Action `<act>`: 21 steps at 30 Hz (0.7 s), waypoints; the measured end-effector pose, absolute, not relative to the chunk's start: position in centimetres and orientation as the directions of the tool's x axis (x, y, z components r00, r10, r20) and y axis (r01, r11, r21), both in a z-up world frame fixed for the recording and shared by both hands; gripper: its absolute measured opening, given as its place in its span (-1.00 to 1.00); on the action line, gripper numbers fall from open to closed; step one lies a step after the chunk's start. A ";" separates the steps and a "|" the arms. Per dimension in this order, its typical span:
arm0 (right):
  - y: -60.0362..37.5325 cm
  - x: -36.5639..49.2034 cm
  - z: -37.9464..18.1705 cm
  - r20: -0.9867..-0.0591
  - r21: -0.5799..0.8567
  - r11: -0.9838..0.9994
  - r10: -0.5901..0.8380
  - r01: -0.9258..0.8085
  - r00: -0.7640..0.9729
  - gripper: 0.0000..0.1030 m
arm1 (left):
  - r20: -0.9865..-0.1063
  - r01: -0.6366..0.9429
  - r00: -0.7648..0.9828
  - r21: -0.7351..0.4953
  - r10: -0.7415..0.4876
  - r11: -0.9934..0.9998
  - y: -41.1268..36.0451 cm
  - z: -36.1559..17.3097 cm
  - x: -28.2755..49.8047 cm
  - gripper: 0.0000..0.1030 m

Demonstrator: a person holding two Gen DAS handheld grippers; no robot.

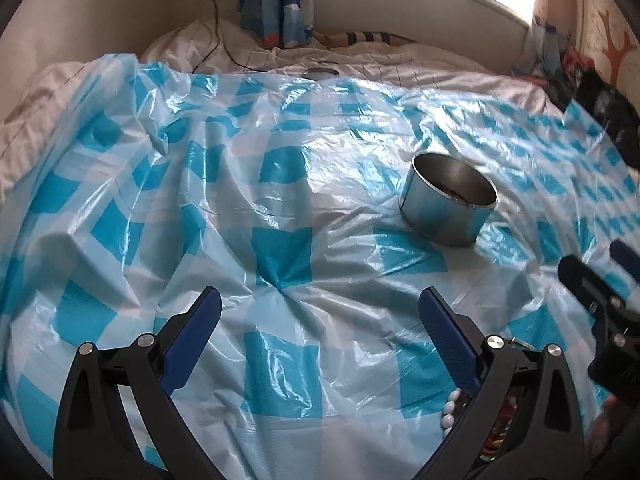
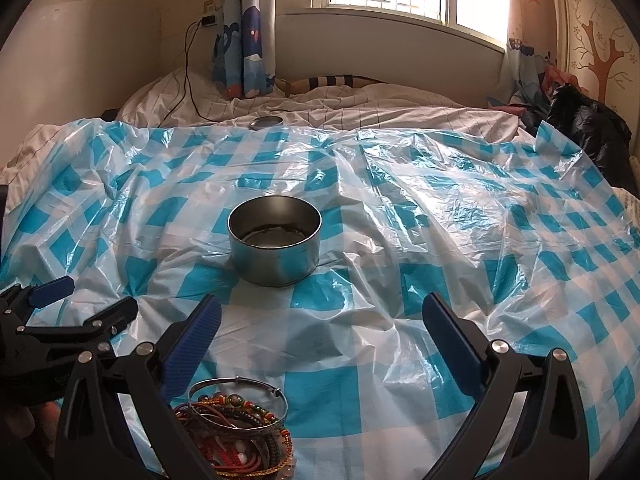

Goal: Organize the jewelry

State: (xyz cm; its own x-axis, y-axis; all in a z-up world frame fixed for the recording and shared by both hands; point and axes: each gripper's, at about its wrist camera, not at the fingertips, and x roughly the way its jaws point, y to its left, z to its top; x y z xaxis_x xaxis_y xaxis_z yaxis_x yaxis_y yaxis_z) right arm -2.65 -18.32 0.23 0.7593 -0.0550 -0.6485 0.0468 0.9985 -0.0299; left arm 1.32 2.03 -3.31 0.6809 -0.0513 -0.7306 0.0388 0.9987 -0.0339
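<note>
A round metal tin [image 2: 275,240] stands open on the blue-and-white checked plastic sheet [image 2: 400,208], ahead of both grippers; it shows at the right of the left wrist view as the tin [image 1: 448,200]. A pile of bracelets and bangles [image 2: 238,424] lies at the near edge, just below my right gripper's left finger. In the left wrist view white beads of the pile [image 1: 450,408] peek out behind the right finger. My left gripper [image 1: 320,312] is open over bare sheet. My right gripper [image 2: 320,316] is open too, with nothing between its fingers.
The tin's lid [image 2: 266,122] lies at the far edge of the sheet on the white bedding. A charger cable [image 2: 188,80] runs down from the wall socket. Dark clothes [image 2: 584,120] are heaped at the far right by the wall. The bedding rises in folds at the left.
</note>
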 end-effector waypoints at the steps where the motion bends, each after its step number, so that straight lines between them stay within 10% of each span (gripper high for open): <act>1: -18.3 -2.7 0.2 -0.648 -0.029 0.998 -0.055 0.047 0.759 0.88 | -0.729 0.032 0.683 -0.033 -0.046 0.999 2.1 -3.3 1.3 0.85; 21: -19.3 -4.0 2.0 -0.560 0.008 0.996 -0.071 0.091 0.826 0.88 | -0.662 0.008 0.747 0.098 0.059 0.995 1.7 -1.8 0.7 0.85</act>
